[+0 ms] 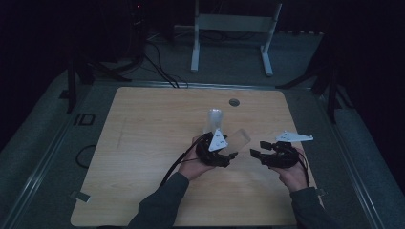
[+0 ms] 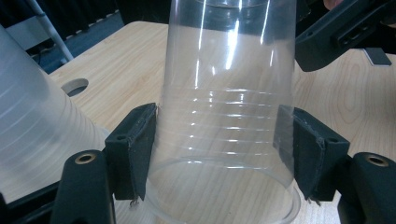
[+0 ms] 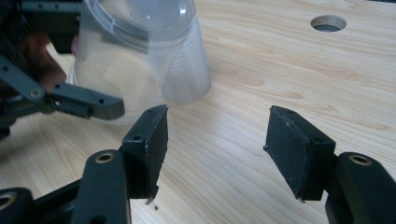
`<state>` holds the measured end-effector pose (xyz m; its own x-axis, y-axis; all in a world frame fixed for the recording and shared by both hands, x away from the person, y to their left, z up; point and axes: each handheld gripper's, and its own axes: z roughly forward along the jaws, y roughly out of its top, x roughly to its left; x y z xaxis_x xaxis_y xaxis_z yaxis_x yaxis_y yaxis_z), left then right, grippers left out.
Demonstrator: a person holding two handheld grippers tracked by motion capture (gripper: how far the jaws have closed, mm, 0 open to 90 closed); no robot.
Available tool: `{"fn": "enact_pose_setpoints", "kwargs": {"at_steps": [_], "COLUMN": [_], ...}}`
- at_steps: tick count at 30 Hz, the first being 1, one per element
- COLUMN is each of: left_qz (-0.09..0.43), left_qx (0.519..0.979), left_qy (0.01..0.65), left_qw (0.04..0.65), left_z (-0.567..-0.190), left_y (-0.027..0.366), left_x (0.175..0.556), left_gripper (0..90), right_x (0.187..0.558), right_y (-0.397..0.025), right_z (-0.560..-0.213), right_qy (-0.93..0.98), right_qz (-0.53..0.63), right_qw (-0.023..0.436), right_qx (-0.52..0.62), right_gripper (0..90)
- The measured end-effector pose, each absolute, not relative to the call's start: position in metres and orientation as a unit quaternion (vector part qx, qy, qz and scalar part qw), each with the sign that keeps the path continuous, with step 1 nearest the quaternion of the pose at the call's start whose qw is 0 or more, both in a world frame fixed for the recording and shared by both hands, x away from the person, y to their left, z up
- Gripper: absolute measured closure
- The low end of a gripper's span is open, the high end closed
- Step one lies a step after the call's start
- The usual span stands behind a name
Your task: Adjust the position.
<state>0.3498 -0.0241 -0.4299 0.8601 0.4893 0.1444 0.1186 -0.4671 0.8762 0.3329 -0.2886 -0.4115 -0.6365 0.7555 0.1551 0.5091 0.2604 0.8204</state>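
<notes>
Left gripper view: a clear cup (image 2: 229, 116) is clamped near its rim at frame centre by the left gripper (image 2: 224, 154), presumably for stacking on the cup stack (image 1: 215, 119). At lower right in the high view, the right gripper (image 1: 261, 155) is held wide open and empty, probably ready to assist.

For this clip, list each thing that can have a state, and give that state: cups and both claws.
Clear plastic cup: held off the table, tilted, clamped near its rim.
Frosted plastic cup: standing on the table, mouth down, free of both claws.
Left claw: shut on the clear plastic cup, pads on opposite sides.
Right claw: open, holding nothing, above the wooden table.
</notes>
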Motion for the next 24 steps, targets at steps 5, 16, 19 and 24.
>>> {"fn": "enact_pose_setpoints", "kwargs": {"at_steps": [5, 16, 19, 24], "left_qz": [0.19, 0.182, 0.181, 0.179], "left_qx": [0.84, 0.851, 0.855, 0.862], "left_qy": [0.178, 0.167, 0.163, 0.154], "left_qw": [0.477, 0.463, 0.459, 0.448], "left_z": [-0.43, -0.429, -0.429, -0.429], "left_y": [-0.023, -0.022, -0.021, -0.022], "left_x": [0.351, 0.352, 0.352, 0.353], "left_gripper": [31.2, 31.2, 31.2, 31.2], "right_x": [0.333, 0.332, 0.332, 0.335], "right_y": [-0.286, -0.285, -0.285, -0.285], "right_z": [-0.409, -0.401, -0.397, -0.395], "right_qy": [0.798, 0.813, 0.82, 0.829], "right_qz": [0.438, 0.42, 0.41, 0.396], "right_qw": [0.14, 0.149, 0.153, 0.154], "right_qx": [0.389, 0.375, 0.369, 0.363], "right_gripper": [38.6, 38.6, 38.6, 38.6]}}
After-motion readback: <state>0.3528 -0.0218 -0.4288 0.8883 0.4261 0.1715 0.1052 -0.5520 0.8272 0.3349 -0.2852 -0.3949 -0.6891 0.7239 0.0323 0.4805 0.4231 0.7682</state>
